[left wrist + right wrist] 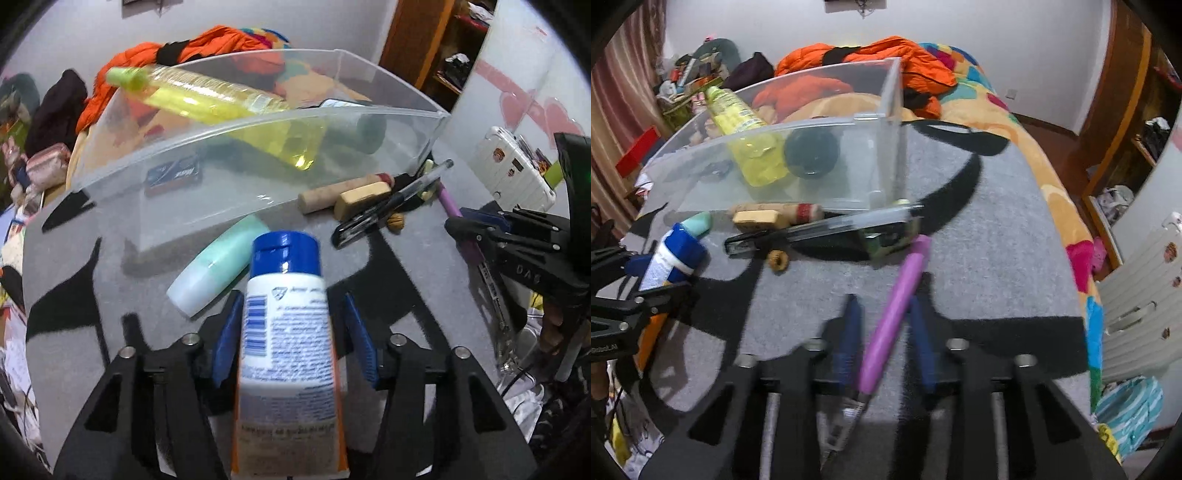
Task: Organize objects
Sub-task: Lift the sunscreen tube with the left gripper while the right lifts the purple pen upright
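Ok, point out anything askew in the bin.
The yellow bottle lies tilted in the bin, its green cap end propped up over the rim rather than lying flat. Nothing else inside stands out.

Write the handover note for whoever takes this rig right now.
Left gripper: fingers either side of the blue-capped tube; the right pad shows a gap, so the grip is unclear.
Right gripper: around the purple pen, jaws not visibly closed on it.
Done: yellow bottle, dark round object and small blue box are in the clear bin.
Left on the grey mat: mint tube, cork, eraser, clear pen, walnut, plus both held items.
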`<state>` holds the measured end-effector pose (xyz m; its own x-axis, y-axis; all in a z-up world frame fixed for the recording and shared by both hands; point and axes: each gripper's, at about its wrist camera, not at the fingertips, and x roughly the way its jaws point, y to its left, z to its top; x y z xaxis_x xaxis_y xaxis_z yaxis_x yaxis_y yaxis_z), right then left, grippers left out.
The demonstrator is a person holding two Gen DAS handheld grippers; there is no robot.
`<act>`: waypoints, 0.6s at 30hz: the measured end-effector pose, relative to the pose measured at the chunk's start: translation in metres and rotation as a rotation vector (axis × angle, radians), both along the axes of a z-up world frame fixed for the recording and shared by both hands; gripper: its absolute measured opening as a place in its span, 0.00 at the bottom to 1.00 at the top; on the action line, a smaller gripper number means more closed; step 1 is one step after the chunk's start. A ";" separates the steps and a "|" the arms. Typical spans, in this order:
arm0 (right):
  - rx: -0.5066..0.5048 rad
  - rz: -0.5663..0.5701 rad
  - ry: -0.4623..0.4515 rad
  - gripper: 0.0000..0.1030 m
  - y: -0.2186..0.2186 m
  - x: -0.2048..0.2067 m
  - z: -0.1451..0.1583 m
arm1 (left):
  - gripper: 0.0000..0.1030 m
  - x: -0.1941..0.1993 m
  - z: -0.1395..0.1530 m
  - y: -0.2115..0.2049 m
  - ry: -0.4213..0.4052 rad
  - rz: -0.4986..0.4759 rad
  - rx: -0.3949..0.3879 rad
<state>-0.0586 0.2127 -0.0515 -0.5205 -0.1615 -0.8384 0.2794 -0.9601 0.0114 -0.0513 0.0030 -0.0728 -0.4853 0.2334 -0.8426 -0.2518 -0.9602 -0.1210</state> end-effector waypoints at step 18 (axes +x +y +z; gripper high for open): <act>-0.153 -0.031 0.202 0.10 0.024 0.016 0.077 | 0.39 0.015 0.067 -0.003 0.195 0.030 0.077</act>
